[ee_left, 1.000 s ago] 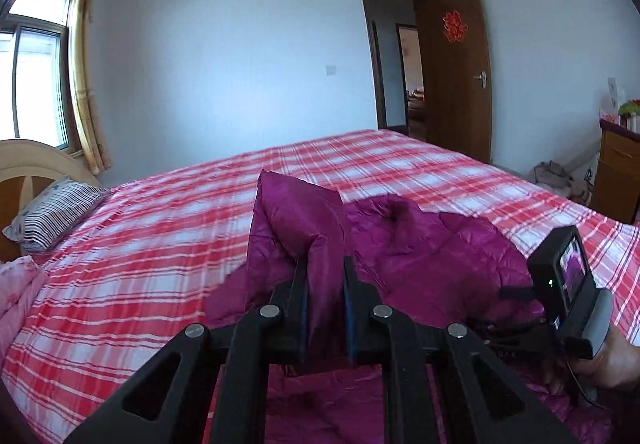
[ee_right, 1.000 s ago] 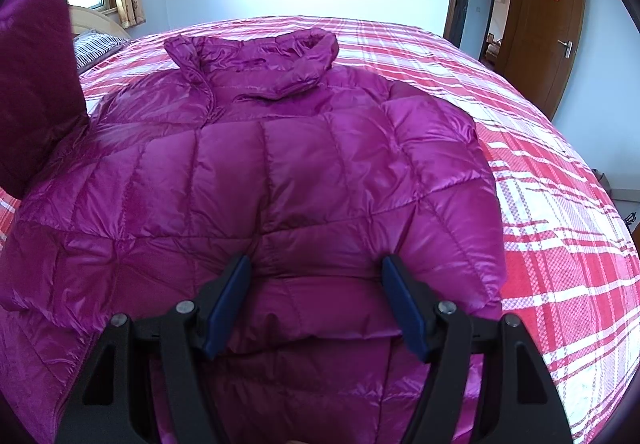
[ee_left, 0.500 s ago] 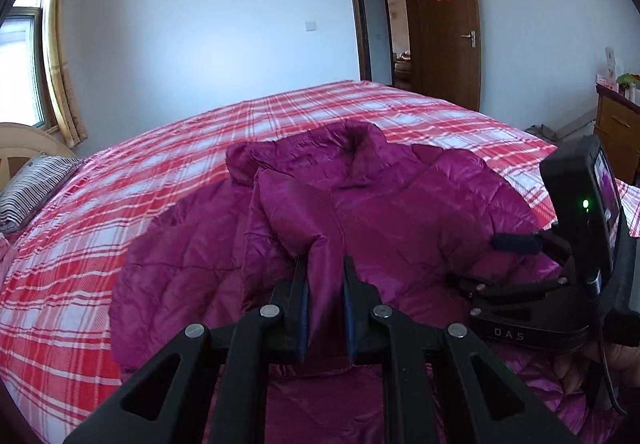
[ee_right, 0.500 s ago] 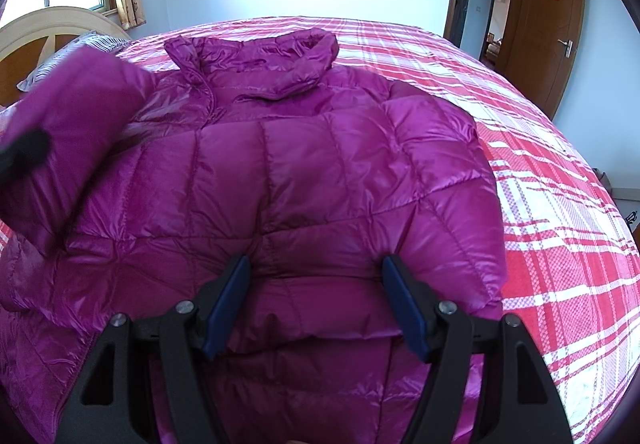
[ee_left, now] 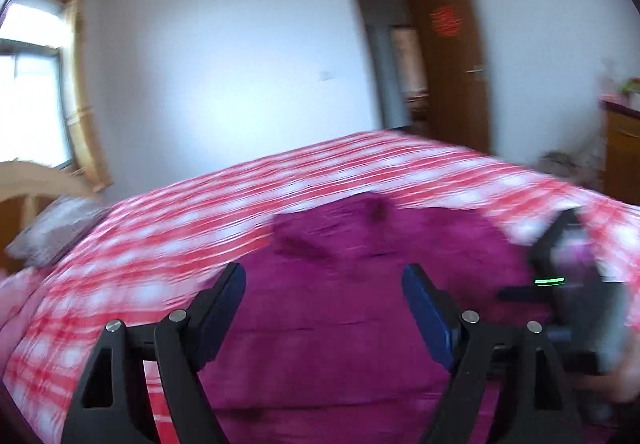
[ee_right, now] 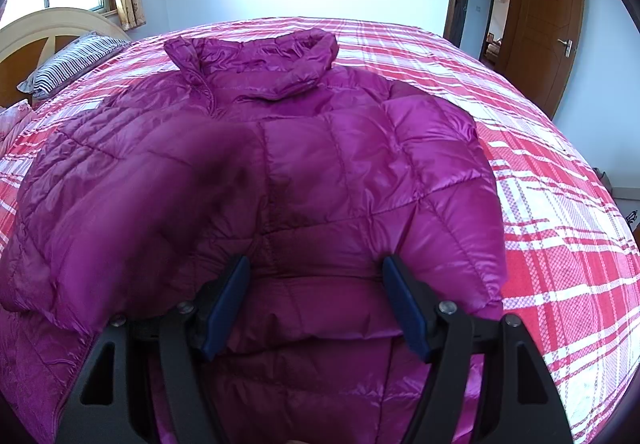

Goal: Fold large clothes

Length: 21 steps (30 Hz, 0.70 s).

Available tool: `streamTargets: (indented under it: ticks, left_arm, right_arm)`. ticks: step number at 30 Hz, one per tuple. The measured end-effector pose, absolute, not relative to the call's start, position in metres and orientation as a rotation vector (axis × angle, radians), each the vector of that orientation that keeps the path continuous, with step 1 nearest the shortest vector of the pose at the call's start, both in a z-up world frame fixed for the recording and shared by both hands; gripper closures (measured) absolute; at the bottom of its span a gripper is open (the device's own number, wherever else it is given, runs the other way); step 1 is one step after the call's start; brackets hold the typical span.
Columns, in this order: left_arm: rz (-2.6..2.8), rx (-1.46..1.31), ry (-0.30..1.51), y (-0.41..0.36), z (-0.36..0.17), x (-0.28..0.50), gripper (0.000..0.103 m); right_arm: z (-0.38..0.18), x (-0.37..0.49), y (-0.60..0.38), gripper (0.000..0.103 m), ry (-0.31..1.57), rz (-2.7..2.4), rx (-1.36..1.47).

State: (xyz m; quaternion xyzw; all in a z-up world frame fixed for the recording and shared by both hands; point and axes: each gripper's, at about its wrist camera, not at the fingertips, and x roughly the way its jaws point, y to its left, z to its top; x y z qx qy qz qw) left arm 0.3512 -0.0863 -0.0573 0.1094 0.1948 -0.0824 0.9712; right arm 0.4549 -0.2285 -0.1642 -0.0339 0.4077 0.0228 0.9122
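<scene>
A magenta quilted down jacket [ee_right: 360, 164] lies front up on the bed, collar at the far end. Its left sleeve [ee_right: 160, 196], blurred in motion, lies folded across the jacket's left front. My left gripper [ee_left: 324, 276] hangs over the jacket [ee_left: 340, 324]; its jaws are opening wide and nothing is between them. My right gripper [ee_right: 316, 264] stands open just above the jacket's lower front, its pads clear of the fabric. The right gripper's body [ee_left: 572, 296] shows at the right edge of the blurred left wrist view.
A red and white plaid sheet [ee_right: 560, 244] covers the bed. A striped pillow [ee_right: 76, 60] and a curved wooden headboard [ee_right: 40, 28] are at the far left. A brown door [ee_right: 548, 24] stands open at the right, with a wooden dresser [ee_left: 622, 152] nearby.
My left gripper let go of the sleeve and its jaws spread apart. The sleeve dropped across the jacket's left front. The left view swung and blurred. The right gripper kept still.
</scene>
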Motion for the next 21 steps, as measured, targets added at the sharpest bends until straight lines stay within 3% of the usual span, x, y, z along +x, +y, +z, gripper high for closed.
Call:
streamTargets:
  ticks: [7,12,17,19,21]
  left_arm:
    - [-0.020,0.209,0.758,-0.048,-0.150,0.433,0.022]
    - [-0.005,0.230,0.740,-0.054,-0.152,0.426,0.022]
    - [-0.013,0.204,0.746,-0.052,-0.154,0.429,0.022]
    - [-0.017,0.195,0.748,-0.050,-0.156,0.433,0.022]
    - [-0.022,0.183,0.748,-0.048,-0.155,0.434,0.021]
  right_arm:
    - [-0.164,0.455,-0.229,0.030,0.840,0.047,-0.071]
    - [-0.154,0.450,-0.246,0.032,0.813,0.096,0.035]
    - [-0.095,0.423,-0.268,0.029,0.679,0.003,0.200]
    - [-0.072,0.429,-0.243,0.035,0.678,0.081,0.161]
    - [-0.062,0.436,-0.216,0.048,0.662,0.160,0.115]
